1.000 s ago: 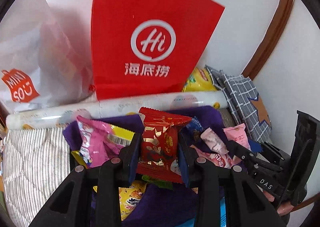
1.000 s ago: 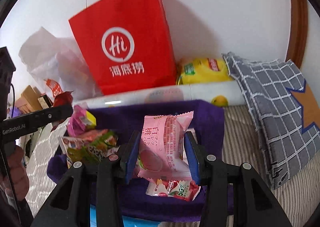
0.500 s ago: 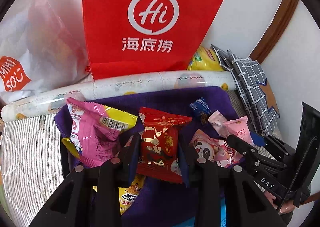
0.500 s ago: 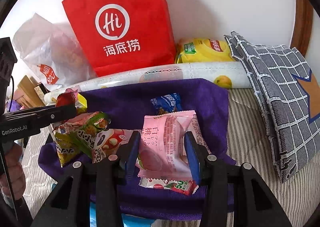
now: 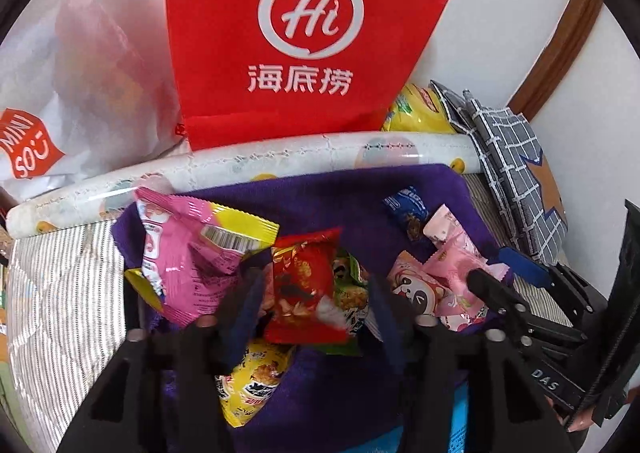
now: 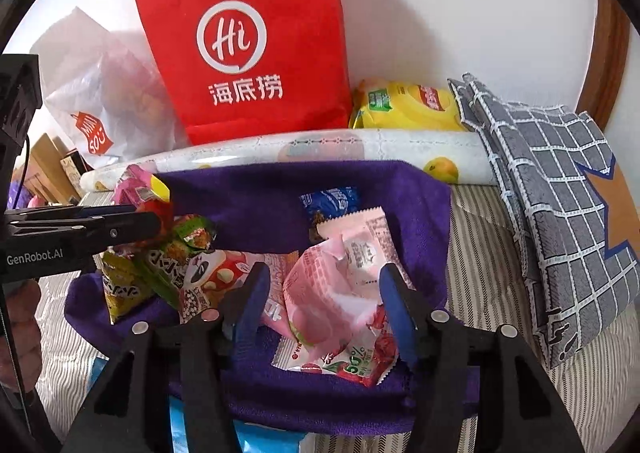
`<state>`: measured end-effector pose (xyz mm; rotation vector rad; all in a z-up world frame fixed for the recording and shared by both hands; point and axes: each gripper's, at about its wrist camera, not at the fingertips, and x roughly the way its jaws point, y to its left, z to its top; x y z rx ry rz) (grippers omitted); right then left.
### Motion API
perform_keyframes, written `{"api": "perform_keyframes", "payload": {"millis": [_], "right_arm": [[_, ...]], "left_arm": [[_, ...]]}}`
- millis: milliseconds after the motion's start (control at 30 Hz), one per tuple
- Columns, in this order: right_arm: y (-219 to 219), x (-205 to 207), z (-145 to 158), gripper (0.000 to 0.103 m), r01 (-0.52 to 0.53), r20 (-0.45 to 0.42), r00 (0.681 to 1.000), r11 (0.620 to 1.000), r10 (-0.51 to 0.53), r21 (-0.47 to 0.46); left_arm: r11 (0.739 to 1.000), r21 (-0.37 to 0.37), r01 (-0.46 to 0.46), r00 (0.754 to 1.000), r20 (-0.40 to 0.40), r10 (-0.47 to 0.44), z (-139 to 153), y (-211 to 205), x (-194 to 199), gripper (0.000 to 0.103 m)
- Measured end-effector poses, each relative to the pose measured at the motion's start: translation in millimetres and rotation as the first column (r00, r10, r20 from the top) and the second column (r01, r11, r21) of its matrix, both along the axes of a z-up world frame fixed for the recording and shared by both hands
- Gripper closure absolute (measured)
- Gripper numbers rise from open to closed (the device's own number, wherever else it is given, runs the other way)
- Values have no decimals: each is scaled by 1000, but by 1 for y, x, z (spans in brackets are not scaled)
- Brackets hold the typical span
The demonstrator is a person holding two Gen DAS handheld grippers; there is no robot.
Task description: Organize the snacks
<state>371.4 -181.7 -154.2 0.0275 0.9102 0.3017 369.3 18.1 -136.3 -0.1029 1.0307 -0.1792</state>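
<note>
A purple cloth-lined bin (image 5: 340, 193) (image 6: 280, 189) holds several snack packets. My left gripper (image 5: 312, 293) is open, with a red packet (image 5: 304, 293) lying loose between its fingers on the pile. A pink and yellow packet (image 5: 188, 249) lies left of it. My right gripper (image 6: 324, 301) is open, with a pale pink packet (image 6: 332, 285) loose between its fingers, on top of a strawberry packet (image 6: 344, 365). A small blue packet (image 6: 330, 203) lies behind. The right gripper also shows in the left wrist view (image 5: 504, 285), the left gripper in the right wrist view (image 6: 132, 223).
A red paper bag (image 6: 248, 37) stands against the wall behind a rolled printed sheet (image 6: 320, 151). A yellow chip bag (image 6: 408, 105) and a grey checked pillow (image 6: 560, 189) lie to the right. A white plastic bag (image 5: 60, 85) sits left. The bin rests on striped bedding (image 6: 472, 245).
Both grippers moved down toward the bin and opened. The red packet and the pale pink packet dropped from the fingers onto the snack pile.
</note>
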Motion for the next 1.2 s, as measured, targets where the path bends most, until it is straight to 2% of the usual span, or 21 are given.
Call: {"api": "perform_keyframes", "payload": {"millis": [133, 233, 300, 467, 600, 733, 800, 900, 967, 1200], "right_arm": [[-7, -8, 20, 43, 4, 41, 999, 999, -5, 39], [-11, -19, 37, 40, 33, 53, 998, 999, -35, 26], [-14, -35, 54, 40, 46, 65, 997, 999, -47, 17], [-19, -79, 87, 32, 84, 109, 991, 996, -84, 4], [-27, -120, 109, 31, 107, 132, 985, 994, -108, 22], [-35, -160, 123, 30, 120, 129, 984, 992, -124, 33], [-38, -179, 128, 19, 131, 136, 982, 991, -132, 15], [-43, -213, 135, 11, 141, 182, 973, 990, -140, 9], [-47, -229, 139, 6, 147, 195, 970, 989, -146, 10], [-58, -276, 146, 0, 173, 228, 958, 985, -174, 25]], "left_arm": [[1000, 10, -9, 1000, 29, 8, 16, 2, -9, 41], [1000, 14, -15, 998, 69, 14, 36, 4, -28, 36], [1000, 9, -23, 992, 121, 22, 51, 6, -50, 27], [998, 33, -58, 979, 197, 50, 78, 4, -102, 24], [995, 55, -79, 962, 266, 61, 96, -5, -146, 19], [994, 68, -89, 950, 305, 64, 107, -14, -187, 15], [993, 62, -99, 945, 319, 74, 110, -16, -207, 13], [994, 47, -103, 935, 346, 81, 115, -19, -237, 7], [993, 50, -109, 928, 363, 83, 116, -22, -252, 7], [991, 50, -122, 911, 401, 92, 117, -32, -300, 5]]}}
